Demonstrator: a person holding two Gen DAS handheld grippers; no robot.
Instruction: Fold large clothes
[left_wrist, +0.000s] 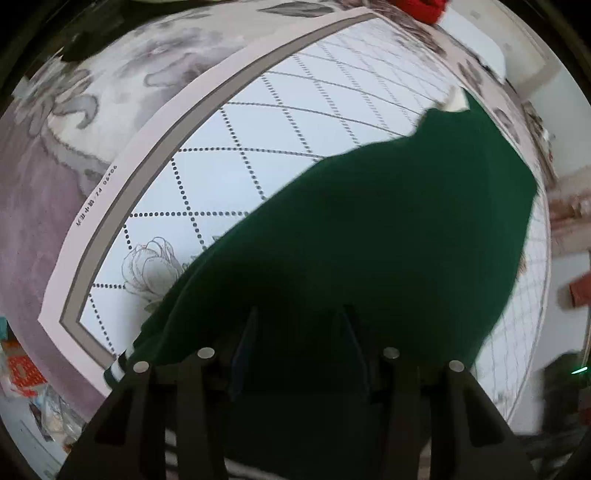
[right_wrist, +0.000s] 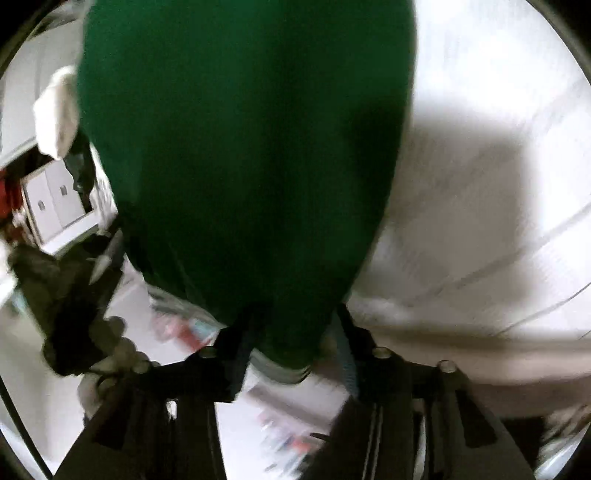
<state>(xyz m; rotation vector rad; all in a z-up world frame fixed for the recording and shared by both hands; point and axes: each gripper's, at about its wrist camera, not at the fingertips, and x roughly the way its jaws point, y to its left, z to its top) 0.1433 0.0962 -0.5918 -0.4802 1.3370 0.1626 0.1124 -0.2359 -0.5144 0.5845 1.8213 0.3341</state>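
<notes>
While the green garment (left_wrist: 369, 240) fills the middle of both views, only the left wrist camera shows where it lies: spread over a white cloth (left_wrist: 332, 92) with a dotted diamond grid, a grey border and a drawn flower (left_wrist: 155, 266). From there the garment runs from the left gripper (left_wrist: 299, 332) up toward the far right, where a pale patch (left_wrist: 456, 101) shows at its far tip. A striped cuff or hem (left_wrist: 118, 365) peeks out at its lower left edge. Fingers of the left gripper stand parted, with dark fabric lying over and between them; whether they pinch it I cannot tell.

Seen from the right wrist, the garment (right_wrist: 251, 147) hangs as a broad green mass that narrows down into the right gripper (right_wrist: 291, 343). Its fingers look drawn partly together on a bunched, pale-edged end of the fabric. This view is blurred. It alone shows a white sheet (right_wrist: 480, 221) at right with the garment's shadow on it, and at left a white glove-like shape (right_wrist: 59, 110) and white boxes (right_wrist: 55, 206).

Back in the left view, a floral bedspread (left_wrist: 110, 74) surrounds the cloth, and something red (left_wrist: 421, 9) sits at the top edge.
</notes>
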